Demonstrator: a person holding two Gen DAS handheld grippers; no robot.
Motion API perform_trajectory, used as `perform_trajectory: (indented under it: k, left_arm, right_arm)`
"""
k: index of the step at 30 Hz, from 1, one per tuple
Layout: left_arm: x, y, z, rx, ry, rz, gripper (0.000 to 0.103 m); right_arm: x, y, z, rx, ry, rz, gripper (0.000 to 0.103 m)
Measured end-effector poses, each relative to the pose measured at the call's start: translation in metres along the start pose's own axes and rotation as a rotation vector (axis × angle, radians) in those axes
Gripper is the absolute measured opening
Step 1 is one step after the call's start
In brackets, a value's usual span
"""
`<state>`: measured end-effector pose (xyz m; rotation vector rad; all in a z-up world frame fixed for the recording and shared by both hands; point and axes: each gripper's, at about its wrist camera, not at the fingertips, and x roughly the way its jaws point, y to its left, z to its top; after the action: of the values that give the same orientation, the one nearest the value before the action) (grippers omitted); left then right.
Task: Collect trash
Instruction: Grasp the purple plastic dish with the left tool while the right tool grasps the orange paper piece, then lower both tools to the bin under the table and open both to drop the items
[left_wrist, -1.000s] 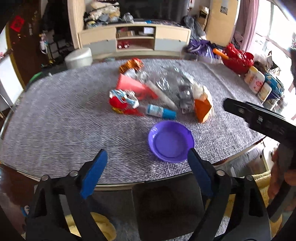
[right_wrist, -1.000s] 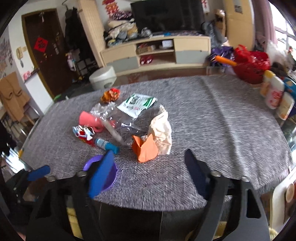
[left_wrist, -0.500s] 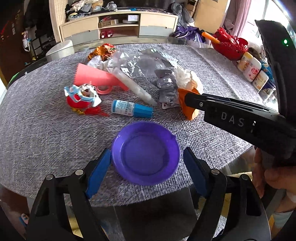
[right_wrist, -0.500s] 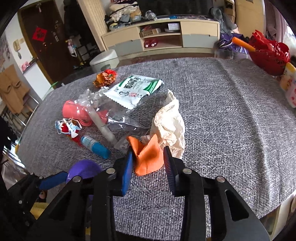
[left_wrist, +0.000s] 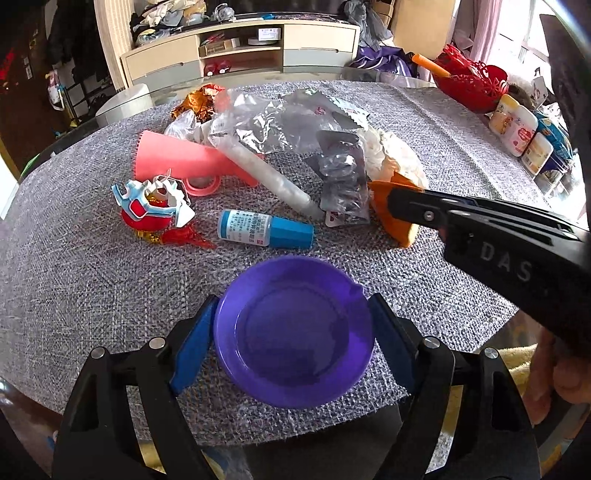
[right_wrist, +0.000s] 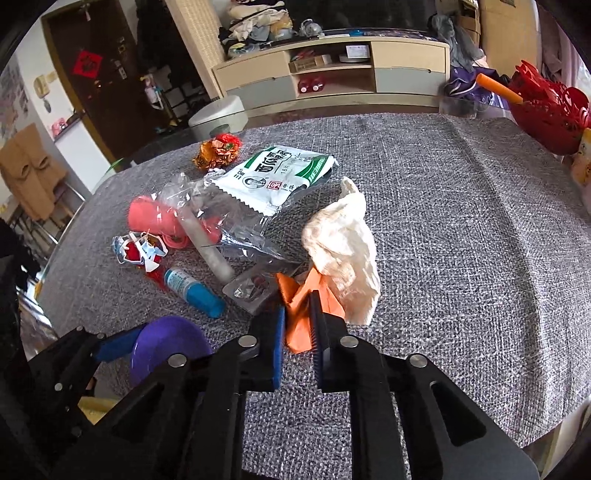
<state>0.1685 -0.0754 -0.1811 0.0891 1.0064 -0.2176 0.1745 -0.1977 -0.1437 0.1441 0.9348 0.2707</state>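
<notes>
Orange paper (right_wrist: 301, 314) at the pile's near right edge is now pinched in my right gripper (right_wrist: 297, 325), which just closed, ready for the purple bowl (left_wrist: 293, 328) between my open left gripper (left_wrist: 291, 332).

— How does the left hand-held gripper (left_wrist: 291, 332) stand?
— Angled downward, its blue pads (left_wrist: 194, 341) spread wide apart.
— And the right hand-held gripper (right_wrist: 298, 314)?
— Also tilted down, jaws pinched close together. A hand (left_wrist: 554, 373) holds its grip at the lower right.
</notes>
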Motion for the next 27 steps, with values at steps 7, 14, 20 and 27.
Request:
perform_trajectory:
  k: [7, 14, 20, 27]
  left_arm:
    - [0.001, 0.016, -0.003, -0.033, 0.002, 0.051, 0.084]
    - [0.000, 0.016, -0.007, -0.025, -0.013, 0.051, 0.085]
    - [-0.009, 0.023, -0.014, -0.047, -0.017, 0.013, 0.074]
    - [-0.054, 0.023, -0.032, -0.043, -0.060, 0.000, 0.074]
  right_arm:
    - [-0.020, -0.005, 0.000, 0.015, -0.034, 0.006, 0.009]
    - [-0.039, 0.001, -0.005, -0.003, -0.062, 0.012, 0.009]
    - [-0.056, 0.009, -0.013, -0.021, -0.078, -0.001, 0.009]
    - [-0.083, 0.018, -0.036, -0.043, -0.099, -0.023, 0.009]
